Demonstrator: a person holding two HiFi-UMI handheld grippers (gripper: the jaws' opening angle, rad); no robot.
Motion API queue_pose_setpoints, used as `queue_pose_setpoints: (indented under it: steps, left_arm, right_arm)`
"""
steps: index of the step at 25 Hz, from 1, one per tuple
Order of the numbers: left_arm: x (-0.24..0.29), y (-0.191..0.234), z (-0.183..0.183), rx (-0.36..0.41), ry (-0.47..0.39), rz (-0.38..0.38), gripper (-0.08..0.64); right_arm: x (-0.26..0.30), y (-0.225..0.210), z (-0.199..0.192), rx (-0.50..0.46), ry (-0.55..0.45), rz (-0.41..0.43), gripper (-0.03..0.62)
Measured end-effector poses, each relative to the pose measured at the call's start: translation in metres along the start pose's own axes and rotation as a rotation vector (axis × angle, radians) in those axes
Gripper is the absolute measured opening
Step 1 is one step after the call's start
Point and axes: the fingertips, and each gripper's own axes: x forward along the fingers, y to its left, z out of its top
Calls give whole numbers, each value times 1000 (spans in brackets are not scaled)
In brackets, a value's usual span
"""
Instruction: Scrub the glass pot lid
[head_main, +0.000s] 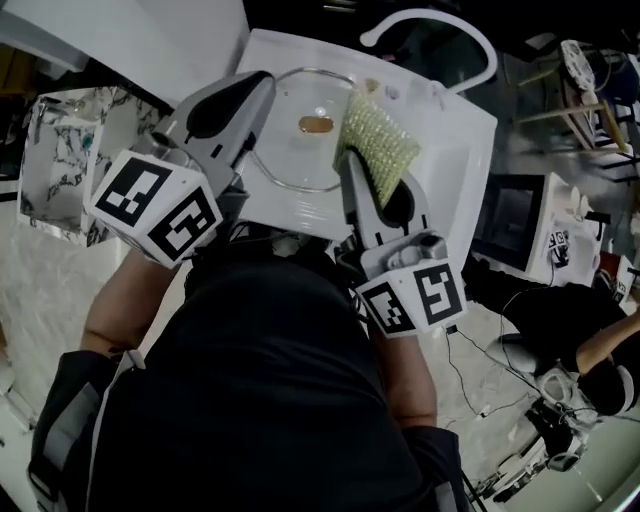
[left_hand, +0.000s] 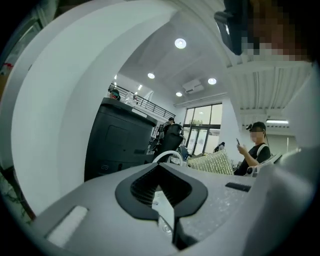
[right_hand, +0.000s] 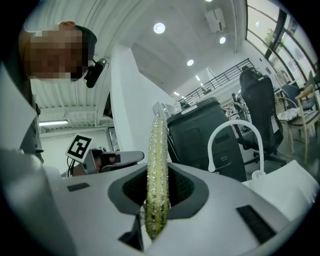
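Note:
The round glass pot lid (head_main: 300, 150) with a brown knob (head_main: 315, 124) sits tilted over the white sink (head_main: 462, 150). My left gripper (head_main: 240, 165) is at the lid's left rim, and in the left gripper view the left gripper (left_hand: 165, 210) has its jaws shut on a thin pale edge of the lid (left_hand: 163, 206). My right gripper (head_main: 375, 195) is shut on a yellow-green glittery scrubbing sponge (head_main: 378, 140), which rests against the lid's right side. In the right gripper view the sponge (right_hand: 157, 175) stands edge-on between the right gripper's (right_hand: 156, 215) jaws.
A white arched faucet (head_main: 430, 25) rises at the sink's far edge. A marble-patterned box (head_main: 55, 150) stands to the left and a monitor (head_main: 510, 220) to the right. A person (head_main: 600, 340) and cables occupy the floor at right. Another person (left_hand: 255, 150) stands beyond.

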Motion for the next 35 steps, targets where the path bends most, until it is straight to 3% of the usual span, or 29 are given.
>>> queue_pose_setpoints:
  steps: [2,6,18,31,35]
  left_arm:
    - [-1,6,-2,5,19,-5,0]
    - [-10,18,-8,-60,31,-3,0]
    - [-29,20,-5,-121,1,32,0]
    - [-19,18,-10,-135,14,11,0]
    - [-19,21,-12,-140,14,37,0]
  right_arm:
    - [3,1,-3,1,6,-4,66]
    - [9,7,-8,-10,14,1,66]
    - [19,12,-1,-30,-7,17,66]
    - [18,2,-4,-18,-10,-7,66]
    - [18,-3,-6,-7,-6,-13,66]
